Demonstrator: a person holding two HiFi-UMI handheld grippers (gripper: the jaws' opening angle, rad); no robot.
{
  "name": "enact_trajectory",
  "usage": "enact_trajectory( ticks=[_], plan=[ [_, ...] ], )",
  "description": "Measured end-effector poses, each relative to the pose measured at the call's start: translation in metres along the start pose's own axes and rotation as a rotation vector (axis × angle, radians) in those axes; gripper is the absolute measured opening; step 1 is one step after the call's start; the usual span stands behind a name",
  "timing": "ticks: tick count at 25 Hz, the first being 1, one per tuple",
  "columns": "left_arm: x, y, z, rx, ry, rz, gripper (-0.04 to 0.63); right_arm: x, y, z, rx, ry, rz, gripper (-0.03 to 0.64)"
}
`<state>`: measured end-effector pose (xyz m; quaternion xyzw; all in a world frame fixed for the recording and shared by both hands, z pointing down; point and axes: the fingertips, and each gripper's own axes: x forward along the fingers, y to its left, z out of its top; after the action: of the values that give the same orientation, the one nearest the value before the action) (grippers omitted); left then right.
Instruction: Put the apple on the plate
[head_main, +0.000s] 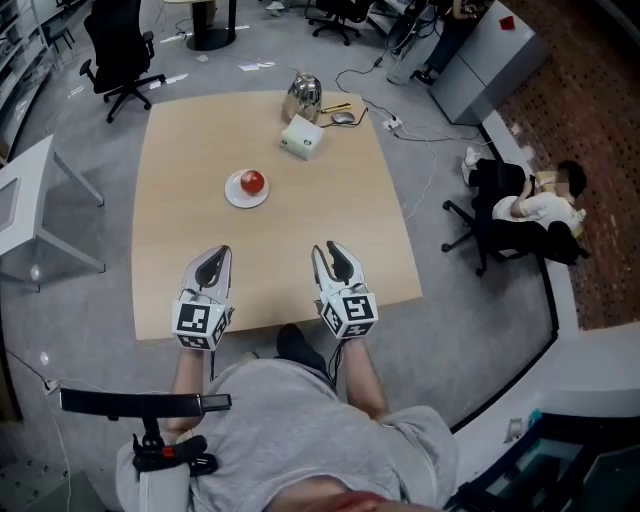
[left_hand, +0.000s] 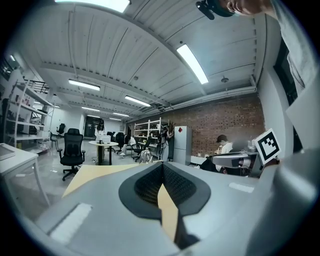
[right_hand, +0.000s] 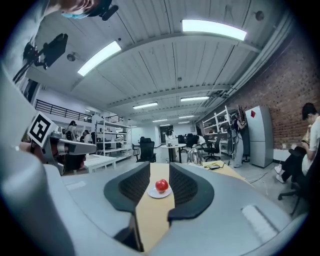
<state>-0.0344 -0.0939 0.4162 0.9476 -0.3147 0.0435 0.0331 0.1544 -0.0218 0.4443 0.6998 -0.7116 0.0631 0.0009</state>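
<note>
Evidently job done: apple sits on the small white plate, mid-table, well apart from both grippers, which hang near the table's front edge by the operator's body.

Left gripper: fingers pressed together at the tips, nothing between them. Right gripper: fingers spread a little, pinching nothing. Its own view looks straight through the gap at the far-off apple & plate.

Risks from here, as I judge them:
- Apple is round and the plate looks shallow w/ a low rim, so a knock to the table or a careless reach back in could roll it off onto the wood.
- Plate looks light, and a nudge from a jaw would prob. slide it.
- Right jaws are lined up on the fruit. Pushing fwd w/o need could undo a finished placement.
- Clutter at the far edge, a shiny metal pot and a white box, sits near enough to catch a rolling apple, though well clear of the grippers.

Apple itself: small, glossy red w/ a highlight on top, looks whole & firm, resting a bit right of the plate's centre. Can't tell stem direction at this range.
</note>
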Motion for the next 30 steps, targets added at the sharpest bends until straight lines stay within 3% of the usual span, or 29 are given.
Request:
enact_trajectory(
  ticks=[30],
  plan=[
    [-0.009,-0.008,0.005,0.014,-0.026,-0.028,0.018,-0.034,0.003,0.005,0.009,-0.037,-0.056,0.006]
  ],
)
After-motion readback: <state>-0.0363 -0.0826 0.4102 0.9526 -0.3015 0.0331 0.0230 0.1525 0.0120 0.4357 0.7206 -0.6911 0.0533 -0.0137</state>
